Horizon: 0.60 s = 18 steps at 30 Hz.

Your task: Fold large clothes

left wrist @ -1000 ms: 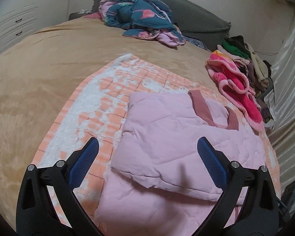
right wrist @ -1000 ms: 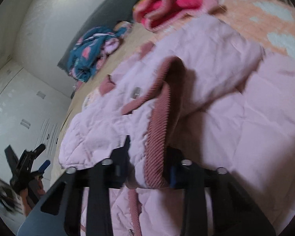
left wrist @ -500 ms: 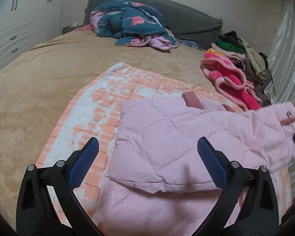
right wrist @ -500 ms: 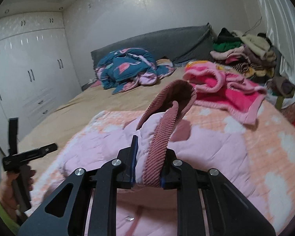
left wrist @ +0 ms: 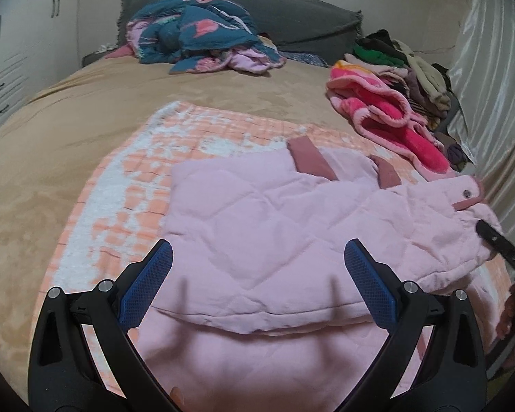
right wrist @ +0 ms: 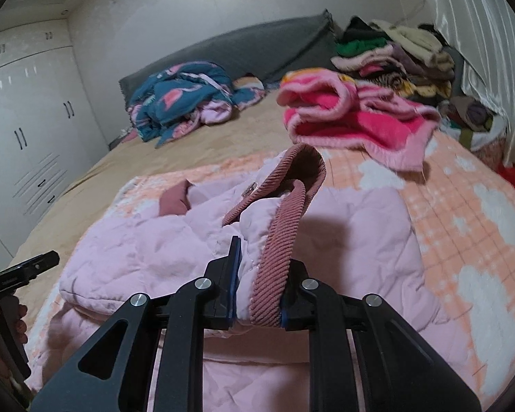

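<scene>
A pale pink quilted jacket (left wrist: 271, 226) with dusty-rose ribbed trim lies partly folded on an orange-and-white checked blanket (left wrist: 134, 189) on the bed. My left gripper (left wrist: 257, 278) is open and empty, hovering just above the jacket's near fold. My right gripper (right wrist: 259, 274) is shut on the jacket's ribbed rose edge (right wrist: 281, 226) and holds that part lifted above the rest of the jacket (right wrist: 147, 240). Its black tip also shows in the left wrist view (left wrist: 498, 243) at the jacket's right end.
A crumpled teal-and-pink quilt (left wrist: 202, 31) lies by the grey headboard (left wrist: 292, 17). A hot-pink fleece robe (left wrist: 388, 116) and a pile of clothes (left wrist: 405, 61) sit at the right by a curtain (left wrist: 491, 79). White wardrobes (right wrist: 27, 130) stand left.
My right gripper has lifted the jacket's ribbed edge off the bed and carried it to the right, spreading that part out. My left gripper has stayed open above the near fold.
</scene>
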Motion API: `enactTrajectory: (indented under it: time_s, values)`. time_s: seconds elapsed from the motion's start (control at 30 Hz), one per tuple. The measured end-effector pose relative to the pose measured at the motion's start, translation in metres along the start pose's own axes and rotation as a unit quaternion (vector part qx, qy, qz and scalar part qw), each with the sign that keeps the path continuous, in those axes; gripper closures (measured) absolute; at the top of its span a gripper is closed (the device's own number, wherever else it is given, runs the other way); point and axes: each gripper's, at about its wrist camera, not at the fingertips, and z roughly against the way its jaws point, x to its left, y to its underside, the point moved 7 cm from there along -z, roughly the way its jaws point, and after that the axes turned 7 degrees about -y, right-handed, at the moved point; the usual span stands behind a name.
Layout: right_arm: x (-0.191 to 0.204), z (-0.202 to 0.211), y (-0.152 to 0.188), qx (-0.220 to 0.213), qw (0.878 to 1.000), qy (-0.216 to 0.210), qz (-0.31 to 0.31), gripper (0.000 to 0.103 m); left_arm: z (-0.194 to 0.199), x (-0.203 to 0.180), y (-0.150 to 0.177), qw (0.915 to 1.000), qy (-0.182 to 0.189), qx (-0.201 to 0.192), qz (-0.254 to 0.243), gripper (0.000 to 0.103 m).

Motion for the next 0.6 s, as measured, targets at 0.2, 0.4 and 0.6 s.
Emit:
enactTrajectory:
  time_s: [0.2,0.4,0.6]
  values:
    - [-0.013,-0.005,0.015,0.025,0.999,0.013,-0.026,0.070,-0.008,-0.017,0.007,0.9997,0.003,0.012,-0.020,0.011]
    - [-0.015,0.009,0.014,0.006,0.998,0.052,-0.021,0.050,-0.016,-0.030,0.015,0.9990,0.010,0.024,-0.036,0.030]
    - [-0.006,0.025,0.001,-0.020,0.998,0.057,0.002,0.042,-0.045,-0.032,0.037,0.9956,0.000,0.079,-0.051,0.029]
